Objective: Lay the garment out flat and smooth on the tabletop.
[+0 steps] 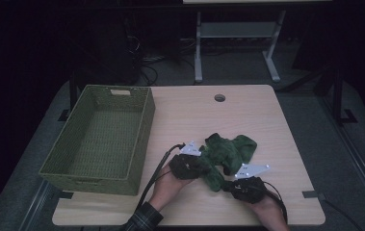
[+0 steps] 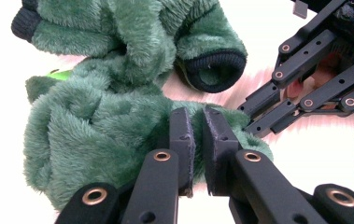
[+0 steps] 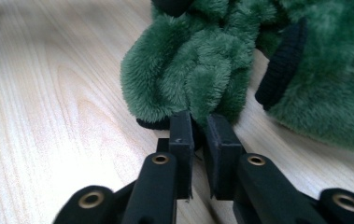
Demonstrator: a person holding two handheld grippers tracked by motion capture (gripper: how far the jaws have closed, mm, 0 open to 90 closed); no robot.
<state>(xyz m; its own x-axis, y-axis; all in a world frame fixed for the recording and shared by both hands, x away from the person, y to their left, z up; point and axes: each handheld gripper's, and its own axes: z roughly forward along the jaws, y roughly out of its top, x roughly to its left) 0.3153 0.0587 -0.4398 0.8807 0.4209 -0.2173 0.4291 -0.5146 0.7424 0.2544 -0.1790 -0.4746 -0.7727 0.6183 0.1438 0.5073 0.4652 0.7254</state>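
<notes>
Green fleece garment [image 1: 226, 156] bunched on the desk [image 1: 247, 110], right of centre, just ahead of both hands. Long axis runs roughly from lower left to upper right in the high view – one lobe toward the near edge between the two grippers, dark-cuffed ends toward the far right.

Left gripper [image 1: 200, 162] at the garment's left edge, jaws nearly closed, pinching a fold of fleece – seen in the left gripper view, pads [image 2: 182, 140] pressed on pile with only a thin gap between. Right gripper [image 1: 228, 185] at the near lobe, lower right; jaws narrow, clamped on a small tuft at the hem of the garment [image 3: 188, 74], a black cuff [image 3: 282, 70] just beside. Both grips shallow, on edges only, not around the bulk.

Green woven basket [image 1: 100, 137] on the left side of the desk, open top, nothing seen inside. Lies left of the garment, with bare desk between. Left hand [image 1: 168, 185] nearer to it; right hand [image 1: 267, 204] farther, on the side away from the basket.

Likely step – lift with both grips and carry left toward the basket, or spread to fold; cannot tell which. Either way, garment's bulk hangs ahead of and between the jaws, so a sideways move would drag the loose cuffed ends across the desk. Risk: thin pinch on the right slipping off the pile.
</notes>
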